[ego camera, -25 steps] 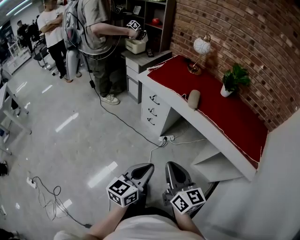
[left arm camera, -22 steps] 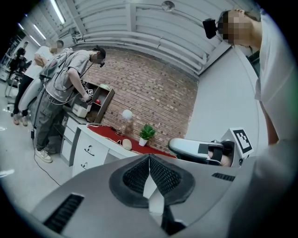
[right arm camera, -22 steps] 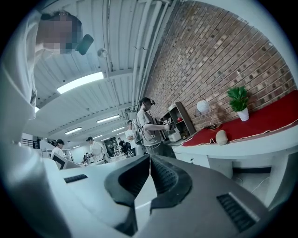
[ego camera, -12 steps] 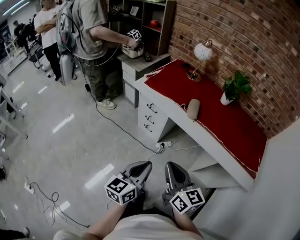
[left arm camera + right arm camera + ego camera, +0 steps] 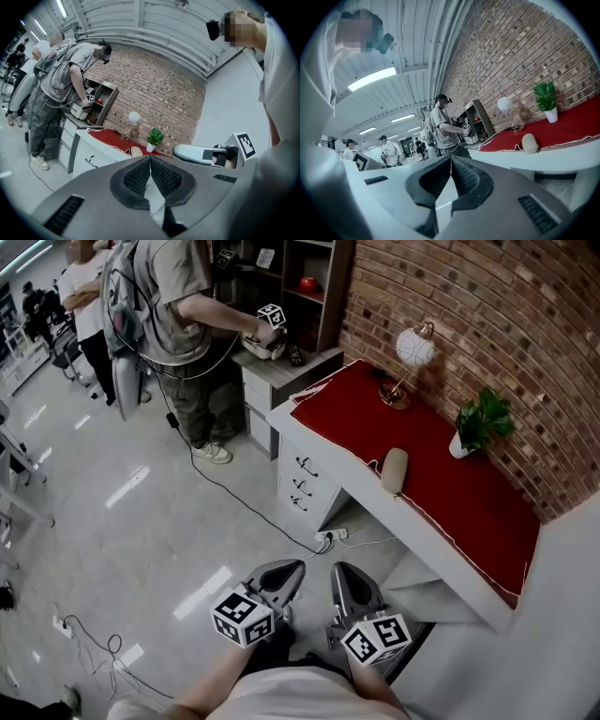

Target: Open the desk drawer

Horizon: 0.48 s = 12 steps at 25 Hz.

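task's thing: drawer stack under the far end of the desk, white front facing the open floor; none pulled out.
count: three drawers stacked top to bottom, three handles, one per drawer; two grippers; on the red cloth one lamp, one plant, one oval pad.
left gripper: jaws pressed together, tips meeting, nothing between.
right gripper: jaws likewise pressed together, empty.
key relation: drawer stack far of both grippers, well apart, almost straight ahead and a touch left of the gap between them.
long axis: handles seemingly level, running across each drawer front; too small to be sure.
nearer hand: left gripper, by a little, judging from the head view.
next move, as a guess: reaching far, spreading the jaws, pinching one handle, pulling toward the open floor.
also there: person at the far cabinet; power strip on the floor just below the drawers.
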{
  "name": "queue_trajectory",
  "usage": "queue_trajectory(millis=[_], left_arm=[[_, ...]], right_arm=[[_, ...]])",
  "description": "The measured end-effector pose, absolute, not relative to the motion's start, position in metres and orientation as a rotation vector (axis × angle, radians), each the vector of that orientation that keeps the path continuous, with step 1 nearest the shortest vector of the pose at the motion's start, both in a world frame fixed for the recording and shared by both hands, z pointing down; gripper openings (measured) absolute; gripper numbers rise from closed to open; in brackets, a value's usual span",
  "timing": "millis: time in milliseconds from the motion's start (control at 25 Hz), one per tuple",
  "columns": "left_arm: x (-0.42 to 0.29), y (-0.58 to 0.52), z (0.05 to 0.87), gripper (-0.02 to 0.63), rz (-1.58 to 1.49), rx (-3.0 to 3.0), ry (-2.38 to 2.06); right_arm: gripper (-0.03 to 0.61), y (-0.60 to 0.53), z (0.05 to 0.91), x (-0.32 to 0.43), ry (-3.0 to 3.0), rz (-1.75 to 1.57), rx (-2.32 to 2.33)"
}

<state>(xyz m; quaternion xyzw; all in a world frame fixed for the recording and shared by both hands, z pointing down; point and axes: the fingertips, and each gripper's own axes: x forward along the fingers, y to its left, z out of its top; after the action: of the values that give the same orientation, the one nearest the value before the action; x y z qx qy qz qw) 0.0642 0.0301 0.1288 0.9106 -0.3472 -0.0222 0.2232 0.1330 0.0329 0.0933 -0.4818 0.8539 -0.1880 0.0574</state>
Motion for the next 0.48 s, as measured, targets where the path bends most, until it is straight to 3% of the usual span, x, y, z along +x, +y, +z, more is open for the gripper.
queue_trajectory(millis=[480], left_arm=[[0.045,-0.023,0.144,0.011,-0.054,2.513,-0.958]], right_arm=[[0.018,-0.02,0.102,0.12,2.606,-0.528,-1.478]])
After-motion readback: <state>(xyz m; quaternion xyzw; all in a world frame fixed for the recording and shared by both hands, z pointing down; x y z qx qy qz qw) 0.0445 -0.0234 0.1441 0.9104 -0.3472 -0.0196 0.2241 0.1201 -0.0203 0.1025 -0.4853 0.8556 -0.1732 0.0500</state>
